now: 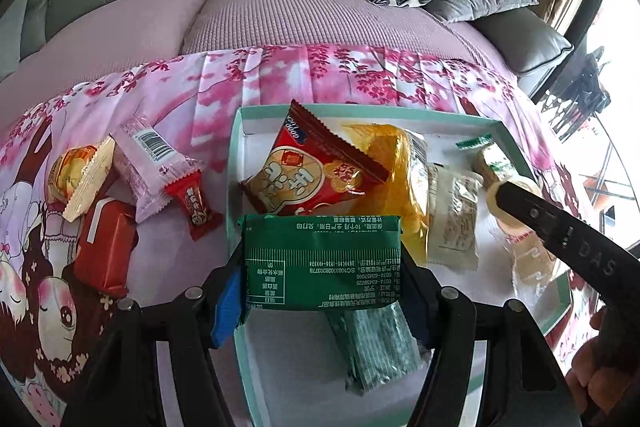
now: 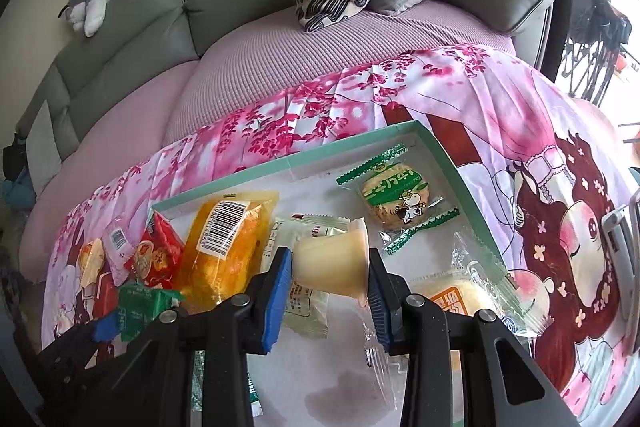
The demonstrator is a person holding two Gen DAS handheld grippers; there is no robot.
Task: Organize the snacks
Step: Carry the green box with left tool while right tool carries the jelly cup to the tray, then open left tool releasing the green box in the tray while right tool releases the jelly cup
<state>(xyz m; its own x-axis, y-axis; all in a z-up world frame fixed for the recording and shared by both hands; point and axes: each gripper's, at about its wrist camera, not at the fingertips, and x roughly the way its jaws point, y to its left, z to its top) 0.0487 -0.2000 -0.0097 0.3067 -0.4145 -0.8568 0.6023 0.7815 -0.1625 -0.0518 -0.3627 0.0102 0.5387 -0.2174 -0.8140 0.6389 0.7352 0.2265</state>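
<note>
Left tongs [image 1: 322,259] pinch a green packet [image 1: 322,261] (Chinese print); right tongs [image 2: 330,267] pinch a pudding cup [image 2: 332,263].

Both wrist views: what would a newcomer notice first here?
First, the two held snacks: the left gripper clamps a green packet above the tray, and the right gripper clamps a pale jelly cup above the same tray. Next comes the pink cartoon cloth beneath it, with several snacks to the tray's left, such as a red box.
</note>
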